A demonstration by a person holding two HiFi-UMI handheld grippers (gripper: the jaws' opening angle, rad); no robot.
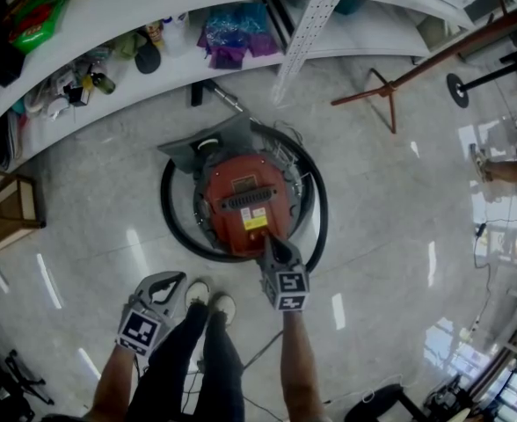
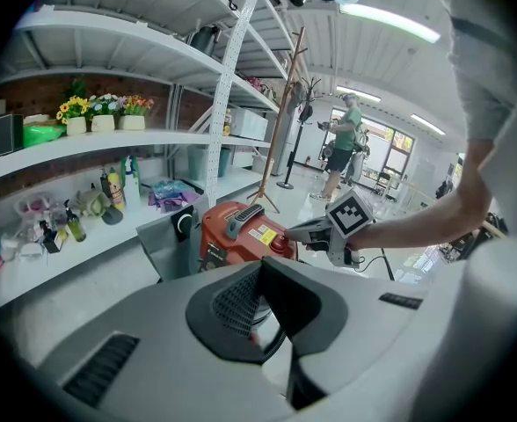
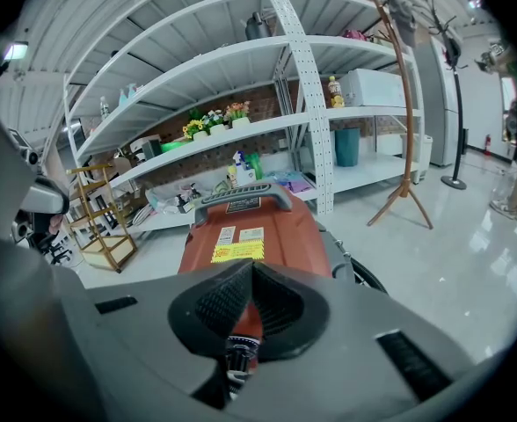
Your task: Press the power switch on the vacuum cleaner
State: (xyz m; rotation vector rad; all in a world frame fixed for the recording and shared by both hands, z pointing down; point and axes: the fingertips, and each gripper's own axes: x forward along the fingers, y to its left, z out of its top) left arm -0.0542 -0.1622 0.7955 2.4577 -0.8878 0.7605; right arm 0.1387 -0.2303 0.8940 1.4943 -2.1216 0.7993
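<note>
A red vacuum cleaner (image 1: 241, 205) with a black handle stands on the pale floor, ringed by its black hose (image 1: 318, 202). My right gripper (image 1: 271, 244) is shut, and its tips sit at the near end of the red body. In the left gripper view the right gripper (image 2: 297, 232) has its tips right at a round red switch (image 2: 280, 243), though contact is unclear. The right gripper view shows the shut right gripper (image 3: 251, 275) low over the vacuum cleaner (image 3: 241, 231). My left gripper (image 1: 172, 280) hangs back by the person's legs, shut and holding nothing, and the left gripper (image 2: 260, 275) points toward the vacuum cleaner (image 2: 236, 236).
White shelves (image 1: 153, 7) with bottles, bags and flower pots run behind the vacuum. A wooden coat stand (image 1: 390, 86) leans at the back right, and a small wooden rack (image 1: 8, 205) stands at the left. A person (image 2: 342, 143) stands further off. The holder's shoes (image 1: 210, 301) are just before the vacuum.
</note>
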